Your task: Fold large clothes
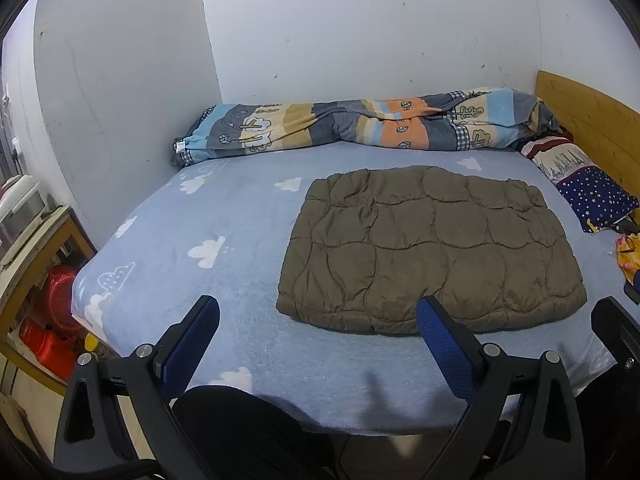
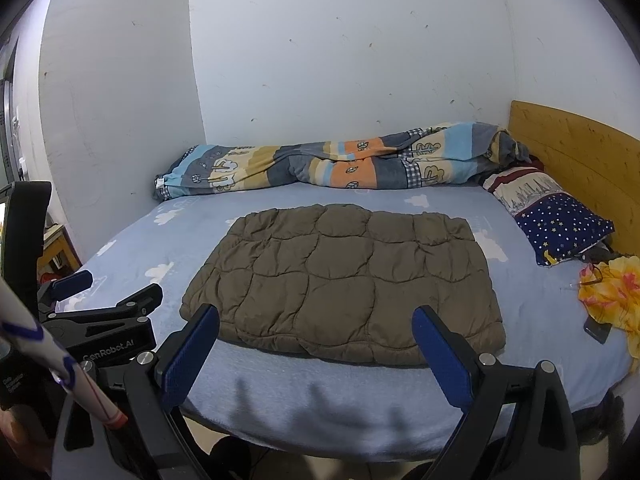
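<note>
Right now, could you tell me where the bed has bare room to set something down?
The sheet is bare left of the brown quilted garment and in the strip between it and the striped duvet. The right edge is crowded by the starry pillow and yellow cloth.

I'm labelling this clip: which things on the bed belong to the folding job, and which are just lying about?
Job:
- brown quilted garment, lying flat mid-bed
- left claw, open, empty
- right claw, open, empty

Lying about:
- striped duvet along the wall
- starry pillow by the headboard
- yellow floral cloth
- phone beside it
</note>
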Action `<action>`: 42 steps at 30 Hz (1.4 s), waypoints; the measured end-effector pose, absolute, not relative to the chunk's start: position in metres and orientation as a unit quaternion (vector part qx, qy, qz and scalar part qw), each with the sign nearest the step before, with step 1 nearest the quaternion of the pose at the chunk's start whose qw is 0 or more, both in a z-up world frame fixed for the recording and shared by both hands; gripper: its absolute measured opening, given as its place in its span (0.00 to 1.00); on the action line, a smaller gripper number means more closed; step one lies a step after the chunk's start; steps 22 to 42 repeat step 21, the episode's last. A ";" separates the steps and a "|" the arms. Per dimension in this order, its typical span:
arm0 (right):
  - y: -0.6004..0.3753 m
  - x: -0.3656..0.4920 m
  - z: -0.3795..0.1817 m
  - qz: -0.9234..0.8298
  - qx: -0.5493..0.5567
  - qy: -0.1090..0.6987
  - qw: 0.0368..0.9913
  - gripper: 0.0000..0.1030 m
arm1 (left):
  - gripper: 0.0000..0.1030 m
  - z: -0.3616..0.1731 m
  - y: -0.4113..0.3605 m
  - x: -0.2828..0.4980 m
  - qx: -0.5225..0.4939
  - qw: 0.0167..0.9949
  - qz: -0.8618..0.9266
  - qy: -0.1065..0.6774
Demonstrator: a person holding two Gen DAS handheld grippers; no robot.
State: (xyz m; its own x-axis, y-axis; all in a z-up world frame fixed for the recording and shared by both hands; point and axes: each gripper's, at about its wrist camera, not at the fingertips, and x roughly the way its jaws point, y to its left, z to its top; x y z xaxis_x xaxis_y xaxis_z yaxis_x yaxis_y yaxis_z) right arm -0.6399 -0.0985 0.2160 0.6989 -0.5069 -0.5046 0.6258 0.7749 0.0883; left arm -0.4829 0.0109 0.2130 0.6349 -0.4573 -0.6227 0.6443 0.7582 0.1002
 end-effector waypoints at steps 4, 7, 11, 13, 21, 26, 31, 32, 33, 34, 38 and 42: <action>-0.099 -0.640 0.216 -0.311 0.128 0.235 0.912 0.96 | 0.95 0.212 0.012 -0.481 0.155 0.888 -0.311 0.300; -0.099 -0.641 0.216 -0.313 0.128 0.235 0.911 0.96 | 0.95 0.213 0.012 -0.481 0.154 0.889 -0.311 0.300; -0.099 -0.641 0.216 -0.312 0.128 0.235 0.912 0.96 | 0.95 0.213 0.012 -0.480 0.153 0.888 -0.311 0.302; -0.098 -0.641 0.216 -0.313 0.128 0.235 0.911 0.96 | 0.95 0.212 0.012 -0.480 0.152 0.888 -0.310 0.302; -0.103 -0.642 0.216 -0.313 0.133 0.238 0.910 0.96 | 0.95 0.213 0.023 -0.474 0.117 0.888 -0.339 0.288; -0.103 -0.642 0.216 -0.313 0.133 0.238 0.910 0.96 | 0.95 0.213 0.023 -0.474 0.117 0.888 -0.339 0.288; -0.103 -0.642 0.216 -0.313 0.133 0.238 0.910 0.96 | 0.95 0.213 0.023 -0.474 0.117 0.888 -0.339 0.288; -0.103 -0.642 0.216 -0.313 0.133 0.238 0.910 0.96 | 0.95 0.213 0.023 -0.474 0.117 0.888 -0.339 0.288; -0.103 -0.642 0.216 -0.313 0.133 0.238 0.910 0.96 | 0.95 0.213 0.023 -0.474 0.117 0.888 -0.339 0.288; -0.103 -0.642 0.216 -0.313 0.133 0.238 0.910 0.96 | 0.95 0.213 0.023 -0.474 0.117 0.888 -0.339 0.288; -0.103 -0.642 0.216 -0.313 0.133 0.238 0.910 0.96 | 0.95 0.213 0.023 -0.474 0.117 0.888 -0.339 0.288; -0.103 -0.642 0.216 -0.313 0.133 0.238 0.910 0.96 | 0.95 0.213 0.023 -0.474 0.117 0.888 -0.339 0.288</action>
